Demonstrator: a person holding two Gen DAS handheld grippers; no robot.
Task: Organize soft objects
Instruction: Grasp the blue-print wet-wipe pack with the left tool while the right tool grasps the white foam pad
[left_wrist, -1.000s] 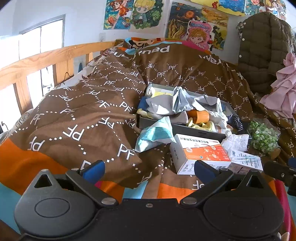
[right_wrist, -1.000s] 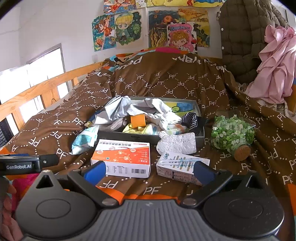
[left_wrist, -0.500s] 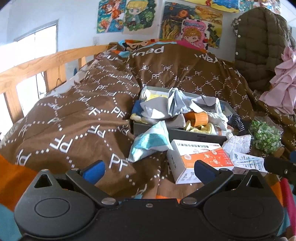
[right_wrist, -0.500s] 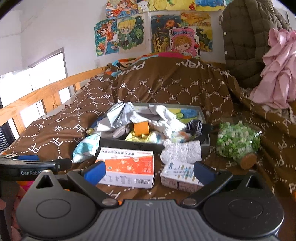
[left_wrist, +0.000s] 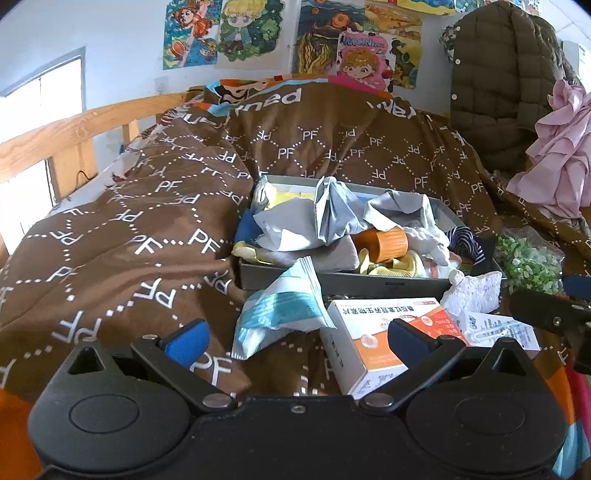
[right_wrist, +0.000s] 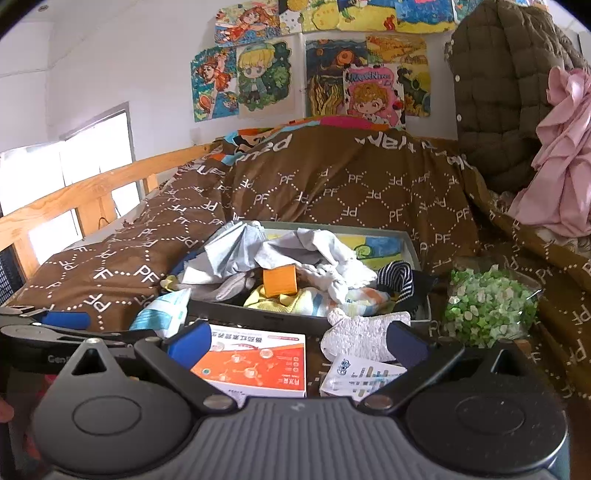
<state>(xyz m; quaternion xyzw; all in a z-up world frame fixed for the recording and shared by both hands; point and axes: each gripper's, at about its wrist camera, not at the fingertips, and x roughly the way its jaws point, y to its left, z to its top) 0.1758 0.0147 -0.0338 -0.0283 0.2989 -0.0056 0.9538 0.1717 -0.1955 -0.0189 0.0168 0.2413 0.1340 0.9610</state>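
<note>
A grey tray (left_wrist: 332, 282) (right_wrist: 258, 314) sits on the brown bedspread, heaped with crumpled grey and white cloths (left_wrist: 332, 218) (right_wrist: 280, 251), a striped sock (right_wrist: 399, 277) and an orange block (right_wrist: 279, 279). A teal-and-white soft packet (left_wrist: 280, 306) (right_wrist: 162, 310) leans on the tray's front left. A white fluffy sock (right_wrist: 362, 332) (left_wrist: 472, 291) lies before the tray. My left gripper (left_wrist: 295, 338) is open just short of the packet and an orange-white box (left_wrist: 373, 336). My right gripper (right_wrist: 295, 341) is open, low over that box (right_wrist: 255, 362) and a small white box (right_wrist: 362, 376).
A clear bag of green and white bits (right_wrist: 487, 302) (left_wrist: 528, 258) lies right of the tray. A wooden bed rail (left_wrist: 62, 136) runs along the left. A quilted olive coat (right_wrist: 506, 92) and pink cloth (right_wrist: 561, 158) hang at the back right.
Both grippers have moved forward toward the tray and the boxes, which now loom larger. Both stay open and hold nothing.
</note>
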